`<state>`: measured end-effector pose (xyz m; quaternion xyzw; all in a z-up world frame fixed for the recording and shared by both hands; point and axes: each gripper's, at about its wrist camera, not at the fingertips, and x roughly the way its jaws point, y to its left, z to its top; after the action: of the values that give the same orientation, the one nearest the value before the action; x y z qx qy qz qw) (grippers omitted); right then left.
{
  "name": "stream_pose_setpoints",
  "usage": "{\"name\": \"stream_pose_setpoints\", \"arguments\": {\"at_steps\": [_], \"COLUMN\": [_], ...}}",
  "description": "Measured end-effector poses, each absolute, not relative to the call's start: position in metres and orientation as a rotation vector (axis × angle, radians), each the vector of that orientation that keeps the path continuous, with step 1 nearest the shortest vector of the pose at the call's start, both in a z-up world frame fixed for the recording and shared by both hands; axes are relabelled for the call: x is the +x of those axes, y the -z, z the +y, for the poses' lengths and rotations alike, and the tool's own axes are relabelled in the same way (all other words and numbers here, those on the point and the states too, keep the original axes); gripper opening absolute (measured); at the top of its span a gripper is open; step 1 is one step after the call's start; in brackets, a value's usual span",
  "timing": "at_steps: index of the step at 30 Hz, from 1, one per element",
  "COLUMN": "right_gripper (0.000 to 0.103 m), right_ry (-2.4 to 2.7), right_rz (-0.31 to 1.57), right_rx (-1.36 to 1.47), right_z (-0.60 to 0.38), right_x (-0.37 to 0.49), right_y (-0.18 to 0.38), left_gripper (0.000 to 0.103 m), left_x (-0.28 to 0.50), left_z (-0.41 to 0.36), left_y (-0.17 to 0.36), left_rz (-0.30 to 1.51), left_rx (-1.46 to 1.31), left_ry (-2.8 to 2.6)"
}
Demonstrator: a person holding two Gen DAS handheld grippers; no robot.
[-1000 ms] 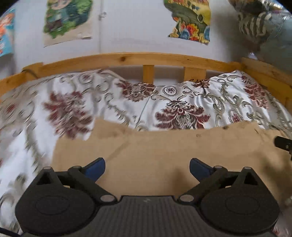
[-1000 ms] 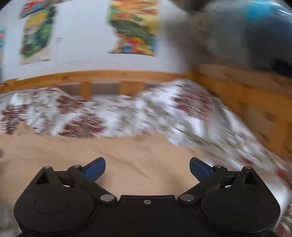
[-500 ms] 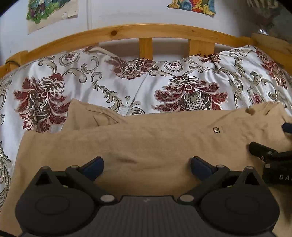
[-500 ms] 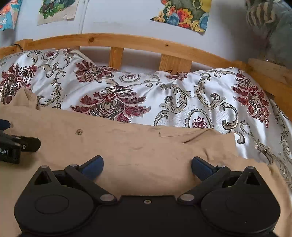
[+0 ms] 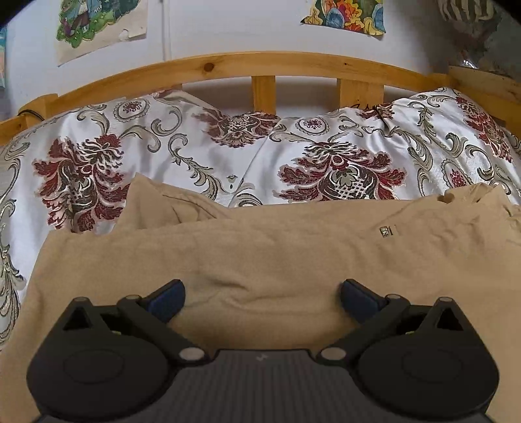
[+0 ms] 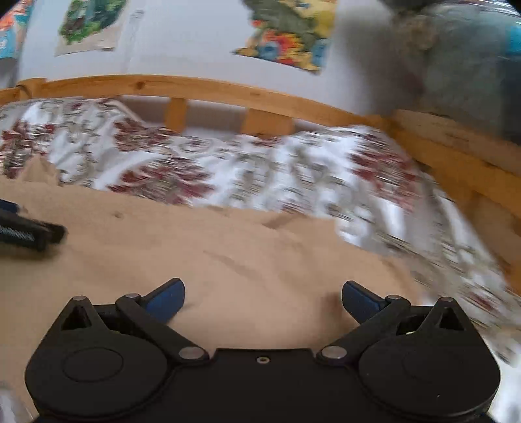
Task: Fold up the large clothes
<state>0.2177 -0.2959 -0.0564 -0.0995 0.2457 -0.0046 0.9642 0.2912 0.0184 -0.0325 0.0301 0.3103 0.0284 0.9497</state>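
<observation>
A large tan garment (image 5: 260, 250) lies spread flat across the bed, with a small metal fastener (image 5: 385, 231) near its far right and a folded flap (image 5: 162, 208) at its far left. My left gripper (image 5: 262, 297) is open and empty, low over the garment's middle. My right gripper (image 6: 263, 297) is open and empty over the same garment (image 6: 228, 260), in a blurred view. The left gripper's black body (image 6: 29, 231) shows at the left edge of the right wrist view.
A white bedspread (image 5: 228, 156) with dark red floral pattern covers the bed beyond the garment. A wooden rail (image 5: 260, 65) runs along the far side and a wooden side rail (image 6: 456, 156) along the right. Posters hang on the white wall (image 5: 228, 26).
The left view has steadied low over the garment, and the right gripper has left it. The right gripper has swung to the right, its view now blurred. Both stayed open.
</observation>
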Motion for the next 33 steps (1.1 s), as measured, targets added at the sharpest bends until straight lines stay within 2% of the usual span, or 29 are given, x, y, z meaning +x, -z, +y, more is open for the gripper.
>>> {"name": "stream_pose_setpoints", "arguments": {"at_steps": [6, 13, 17, 23, 26, 33], "right_gripper": [0.102, 0.102, 0.102, 0.102, 0.102, 0.102], "right_ry": [0.084, 0.157, 0.165, 0.094, 0.051, 0.017], "right_rz": [0.536, 0.512, 0.492, 0.392, 0.435, 0.551], "right_rx": [-0.136, -0.300, -0.217, -0.178, -0.239, -0.186], "right_z": [-0.317, -0.292, -0.302, -0.289, -0.275, -0.282], "right_x": [0.210, 0.211, 0.208, 0.200, 0.204, 0.218], "right_y": [0.081, 0.096, 0.084, 0.052, 0.060, 0.086], "left_gripper": [0.103, 0.103, 0.103, 0.103, 0.103, 0.103], "left_x": [0.289, 0.287, 0.276, 0.232, 0.226, 0.236], "left_z": [0.016, 0.017, 0.033, 0.087, 0.111, 0.109], "left_y": [0.034, 0.036, 0.019, 0.002, 0.015, 0.032], "left_rz": [0.614, 0.597, 0.633, 0.572, 0.633, 0.660], "left_rx": [0.069, 0.071, 0.030, -0.136, -0.222, -0.138], "left_ry": [-0.067, -0.069, -0.115, -0.330, -0.413, -0.412]}}
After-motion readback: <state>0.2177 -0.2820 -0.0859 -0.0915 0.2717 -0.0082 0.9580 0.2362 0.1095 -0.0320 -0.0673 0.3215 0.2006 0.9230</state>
